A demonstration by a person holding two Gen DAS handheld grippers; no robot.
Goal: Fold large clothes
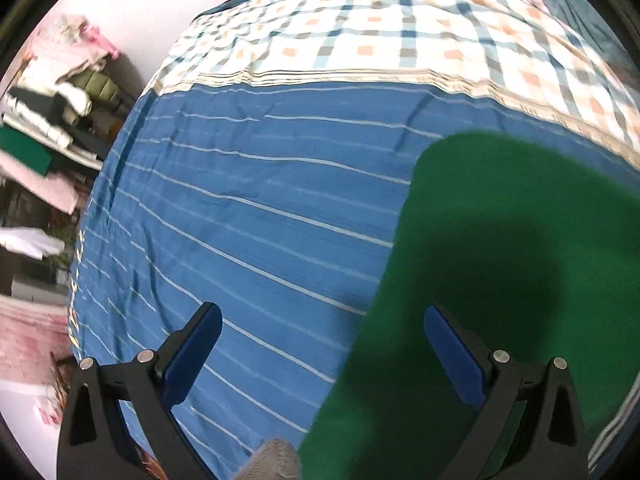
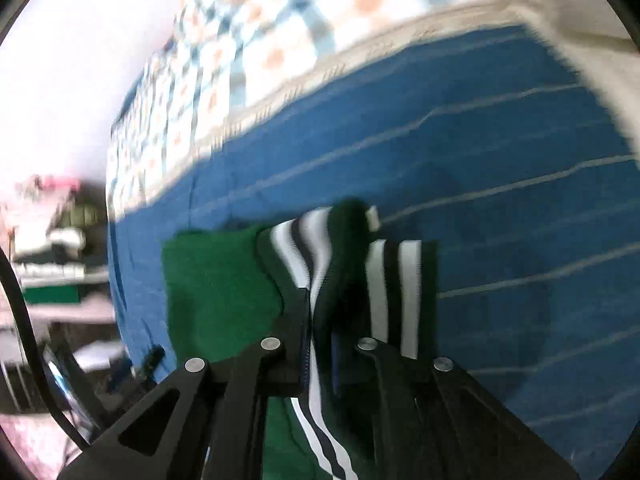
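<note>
Left wrist view: the left gripper [image 1: 322,344] hangs above the bed with its blue-padded fingers [image 1: 194,356] spread wide and nothing between them; beneath lies a blue striped sheet [image 1: 240,200], and a green garment [image 1: 500,260] lies spread flat on it at lower right, under the right-hand finger; a checked quilt [image 1: 400,32] covers the far part of the bed, its beige border meeting the blue sheet; at far left, beside the bed, a shelf of folded clothes [image 1: 60,92] stands against the wall.

Right wrist view (blurred): the right gripper [image 2: 320,320] has its fingers drawn close together, clamped on a bunched fold of the green garment [image 2: 216,292] where its white and dark striped trim [image 2: 400,280] gathers; the gripped cloth rises between the fingers, the rest spreading to the left over the blue striped sheet [image 2: 520,160]; the checked quilt [image 2: 240,52] lies beyond.
</note>
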